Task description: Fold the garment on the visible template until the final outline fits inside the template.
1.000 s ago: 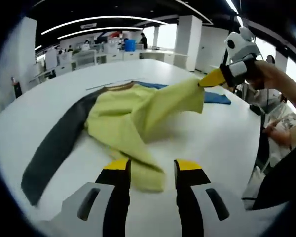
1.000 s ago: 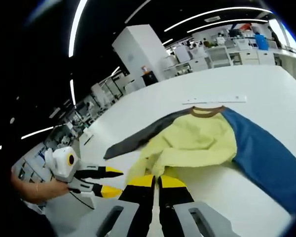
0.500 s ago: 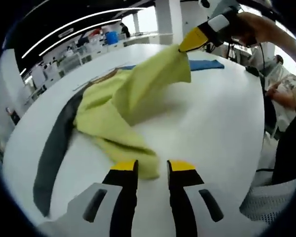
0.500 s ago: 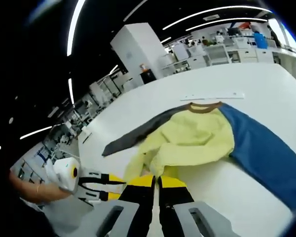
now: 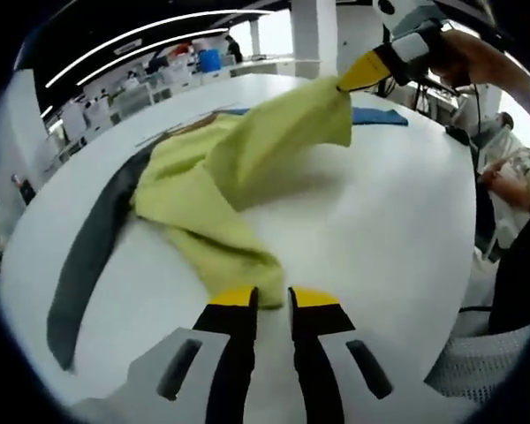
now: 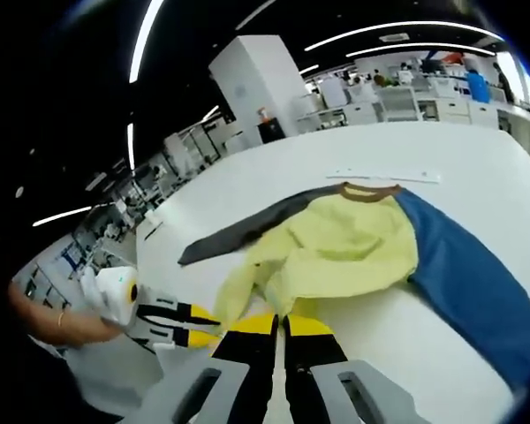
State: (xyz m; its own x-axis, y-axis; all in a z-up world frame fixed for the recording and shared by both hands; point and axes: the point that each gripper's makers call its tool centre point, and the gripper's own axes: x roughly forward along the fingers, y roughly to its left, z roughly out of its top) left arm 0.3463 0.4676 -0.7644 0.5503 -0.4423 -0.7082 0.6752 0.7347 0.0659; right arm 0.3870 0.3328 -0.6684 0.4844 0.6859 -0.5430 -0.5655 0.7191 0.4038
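Observation:
A garment with a yellow body (image 5: 203, 190), a dark grey sleeve (image 5: 88, 252), a blue sleeve (image 6: 464, 274) and a brown collar (image 6: 364, 194) lies on a white table (image 5: 380, 238). My right gripper (image 5: 358, 75) is shut on a yellow hem corner and holds it raised above the table; in the right gripper view its jaws (image 6: 281, 324) pinch yellow cloth. My left gripper (image 5: 273, 298) stands at the other hem corner with its jaws narrowly apart, and the cloth edge (image 5: 252, 274) lies just at the tips. The same left gripper (image 6: 201, 324) appears beside the hem.
A thin pale strip (image 6: 384, 177) lies on the table beyond the collar. A person sits at the table's right edge (image 5: 512, 185). A hand (image 6: 57, 327) holds the left gripper. Desks and pillars stand far behind.
My left gripper has moved forward to the hem corner and its jaws have narrowed. The right gripper has lifted its yellow corner higher.

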